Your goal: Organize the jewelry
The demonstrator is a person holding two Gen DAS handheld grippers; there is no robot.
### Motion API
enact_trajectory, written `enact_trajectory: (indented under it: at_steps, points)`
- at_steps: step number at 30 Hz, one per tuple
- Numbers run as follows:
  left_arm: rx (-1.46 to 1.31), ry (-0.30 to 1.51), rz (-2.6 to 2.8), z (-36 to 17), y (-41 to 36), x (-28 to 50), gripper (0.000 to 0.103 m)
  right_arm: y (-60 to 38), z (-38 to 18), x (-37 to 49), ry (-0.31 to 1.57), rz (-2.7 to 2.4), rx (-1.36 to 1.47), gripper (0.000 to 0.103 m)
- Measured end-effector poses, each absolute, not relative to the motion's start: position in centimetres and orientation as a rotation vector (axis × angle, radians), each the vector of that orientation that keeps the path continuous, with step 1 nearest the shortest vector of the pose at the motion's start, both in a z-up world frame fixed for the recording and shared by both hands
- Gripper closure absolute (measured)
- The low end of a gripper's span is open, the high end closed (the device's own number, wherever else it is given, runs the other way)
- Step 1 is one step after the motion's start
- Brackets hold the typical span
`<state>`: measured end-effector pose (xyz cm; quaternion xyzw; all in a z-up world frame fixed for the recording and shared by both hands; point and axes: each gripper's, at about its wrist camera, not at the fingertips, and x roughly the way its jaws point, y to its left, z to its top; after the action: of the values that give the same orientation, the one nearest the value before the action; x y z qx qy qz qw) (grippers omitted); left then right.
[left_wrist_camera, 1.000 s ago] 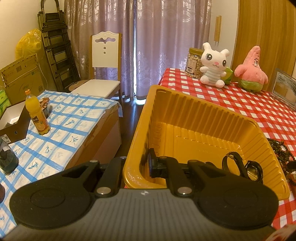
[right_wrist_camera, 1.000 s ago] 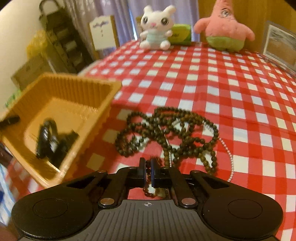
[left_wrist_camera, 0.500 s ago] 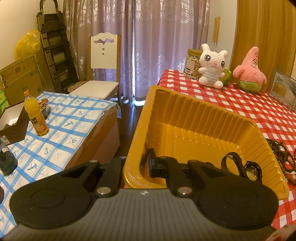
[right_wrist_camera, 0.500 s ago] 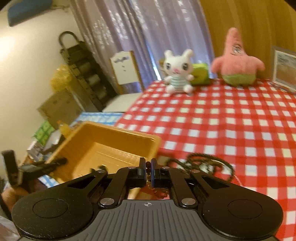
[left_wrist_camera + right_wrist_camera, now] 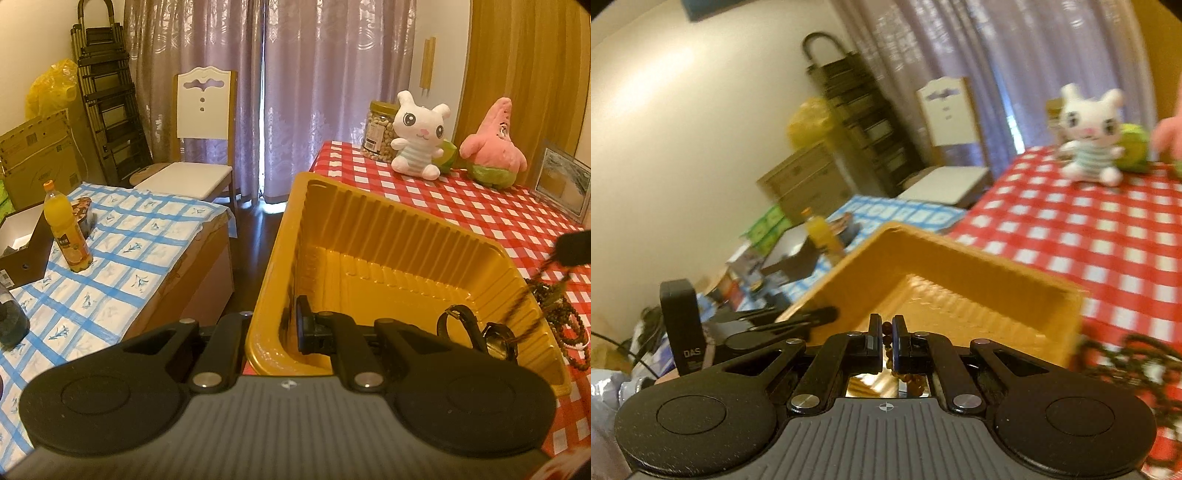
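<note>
Tray's black watch [image 5: 476, 332], apparently, left-view only.

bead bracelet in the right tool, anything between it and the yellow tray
Nothing visible blocks it. The bead bracelet, pinched in the right tool, hangs by the yellow tray, whose top is open. Inside, only a black watch lies at one end; the left tool grips the near wall.

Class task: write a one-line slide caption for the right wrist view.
Right gripper pinches a brown bead bracelet above the yellow tray.
</note>
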<state>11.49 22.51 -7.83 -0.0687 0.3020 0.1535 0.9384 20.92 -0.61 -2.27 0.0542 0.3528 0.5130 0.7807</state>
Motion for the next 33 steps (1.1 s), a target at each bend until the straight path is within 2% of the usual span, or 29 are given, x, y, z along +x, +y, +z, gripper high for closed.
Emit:
enact_trajectory:
  at_steps: [7, 14, 17, 19, 22, 33]
  points:
    - [-0.150, 0.618, 0.304, -7.9, 22.6, 11.3, 0.095, 4.0, -4.8, 20.8, 0.824, 1.152, 0.062, 0.098]
    - [-0.157, 0.619, 0.296, -8.0, 22.7, 11.1, 0.095, 4.4, -5.9, 21.2, 0.855, 1.095, 0.056, 0.096]
    - [-0.158, 0.621, 0.295, -8.0, 22.8, 11.2, 0.095, 3.2, -5.3, 21.1, 0.836, 1.062, 0.068, 0.088]
    - [-0.158, 0.623, 0.296, -8.1, 22.8, 11.2, 0.095, 1.7, -5.0, 21.2, 0.832, 1.022, 0.102, 0.073]
    - [-0.155, 0.624, 0.297, -8.1, 22.8, 11.3, 0.095, -1.6, -4.8, 21.3, 0.825, 0.933, 0.163, 0.061]
    - [-0.141, 0.637, 0.305, -8.3, 22.8, 11.9, 0.095, -15.6, -7.2, 22.1, 0.893, 0.513, 0.211, 0.060]
